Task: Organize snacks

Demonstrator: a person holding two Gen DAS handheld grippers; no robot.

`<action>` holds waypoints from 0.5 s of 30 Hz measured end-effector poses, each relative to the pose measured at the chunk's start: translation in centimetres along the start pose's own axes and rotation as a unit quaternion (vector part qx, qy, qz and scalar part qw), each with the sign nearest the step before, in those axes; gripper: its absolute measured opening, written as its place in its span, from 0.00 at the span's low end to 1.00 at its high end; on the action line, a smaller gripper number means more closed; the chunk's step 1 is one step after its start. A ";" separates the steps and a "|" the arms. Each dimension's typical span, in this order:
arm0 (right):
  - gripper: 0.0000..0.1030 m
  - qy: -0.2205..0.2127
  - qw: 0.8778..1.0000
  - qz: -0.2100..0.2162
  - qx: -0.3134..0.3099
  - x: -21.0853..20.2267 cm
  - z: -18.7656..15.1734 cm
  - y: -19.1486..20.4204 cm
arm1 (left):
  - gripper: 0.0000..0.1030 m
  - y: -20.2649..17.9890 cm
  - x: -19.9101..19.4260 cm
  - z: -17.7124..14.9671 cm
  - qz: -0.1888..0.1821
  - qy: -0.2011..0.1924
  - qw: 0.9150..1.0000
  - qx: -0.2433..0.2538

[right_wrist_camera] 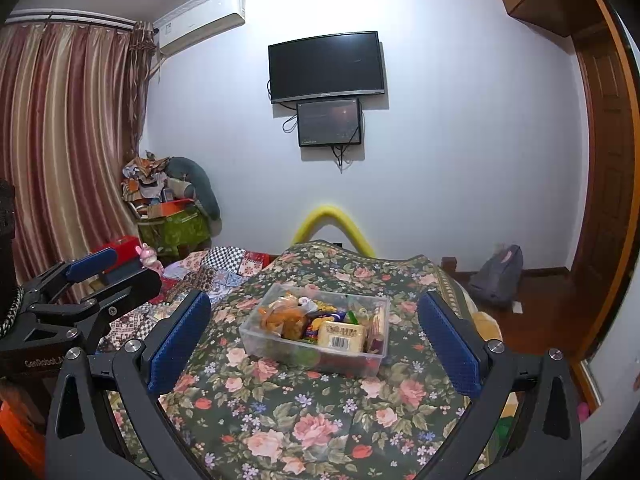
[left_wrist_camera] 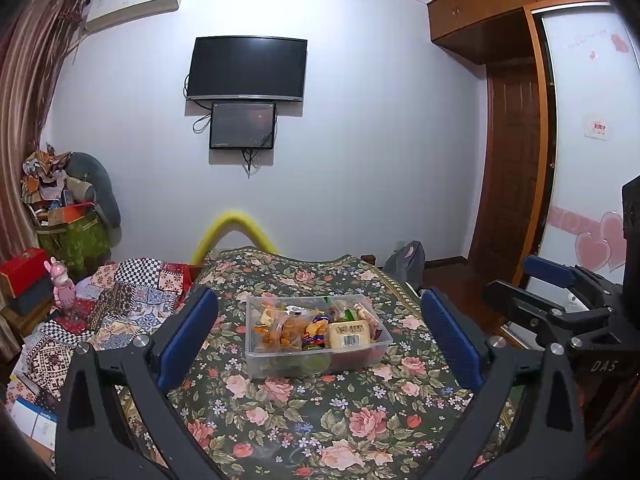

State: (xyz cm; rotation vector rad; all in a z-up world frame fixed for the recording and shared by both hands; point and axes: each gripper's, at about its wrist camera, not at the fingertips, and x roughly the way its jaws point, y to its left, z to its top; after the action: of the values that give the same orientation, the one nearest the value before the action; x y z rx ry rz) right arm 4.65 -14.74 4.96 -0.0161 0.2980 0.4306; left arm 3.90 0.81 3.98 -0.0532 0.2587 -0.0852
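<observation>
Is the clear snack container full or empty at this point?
Full. The clear plastic container on the floral cloth holds packets piled near its rim, including a pale barcoded pack. No lid shows.

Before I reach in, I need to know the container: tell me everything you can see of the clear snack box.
The clear snack box is a rectangular, open-topped, transparent plastic tub standing upright on the floral cloth. It holds a heap of wrapped snacks, among them an orange bag and a pale yellow pack with a barcode. Neither gripper touches it.
</observation>
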 end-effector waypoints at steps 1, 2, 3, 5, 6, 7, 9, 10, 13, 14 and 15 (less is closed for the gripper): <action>1.00 0.000 1.000 -0.001 0.000 0.0 0.0 0.0 | 1.00 0.0 0.0 0.0 0.000 0.000 1.000 0.000; 1.00 0.000 1.000 -0.001 0.000 0.1 0.0 0.0 | 1.00 0.0 0.1 -0.1 0.000 0.000 1.000 0.001; 1.00 0.000 1.000 -0.002 0.000 0.1 0.0 -0.1 | 1.00 0.0 0.1 -0.1 0.000 0.000 1.000 0.003; 1.00 0.000 1.000 -0.003 0.000 0.2 0.1 -0.1 | 1.00 0.0 0.1 -0.1 0.001 -0.001 1.000 0.006; 1.00 0.000 1.000 -0.003 0.001 0.2 0.1 -0.2 | 1.00 -0.1 0.1 -0.1 0.001 -0.001 1.000 0.007; 1.00 0.000 1.000 -0.002 0.001 0.2 0.1 -0.2 | 1.00 -0.1 0.1 -0.2 0.001 0.000 1.000 0.008; 1.00 -0.003 1.000 -0.001 0.000 0.2 0.2 -0.2 | 1.00 0.0 0.1 -0.3 0.000 0.000 1.000 0.006; 1.00 -0.004 1.000 -0.002 -0.001 0.2 0.2 -0.2 | 1.00 0.0 0.1 -0.3 0.000 -0.001 1.000 0.005; 1.00 -0.006 1.000 -0.005 -0.007 0.2 0.2 0.0 | 1.00 0.0 0.2 -0.4 -0.002 0.002 1.000 0.004; 1.00 -0.006 1.000 -0.005 -0.008 0.3 0.2 0.0 | 1.00 0.0 0.3 -0.5 -0.003 0.004 1.000 0.004; 1.00 -0.006 1.000 -0.005 -0.009 0.3 0.1 0.1 | 1.00 0.0 0.4 -0.5 -0.004 0.006 1.000 0.003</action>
State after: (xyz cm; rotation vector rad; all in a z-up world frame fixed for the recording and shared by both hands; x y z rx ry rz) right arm 4.89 -14.57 4.99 -0.0326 0.2825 0.4241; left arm 4.19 0.80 3.42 -0.0477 0.2701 -0.0941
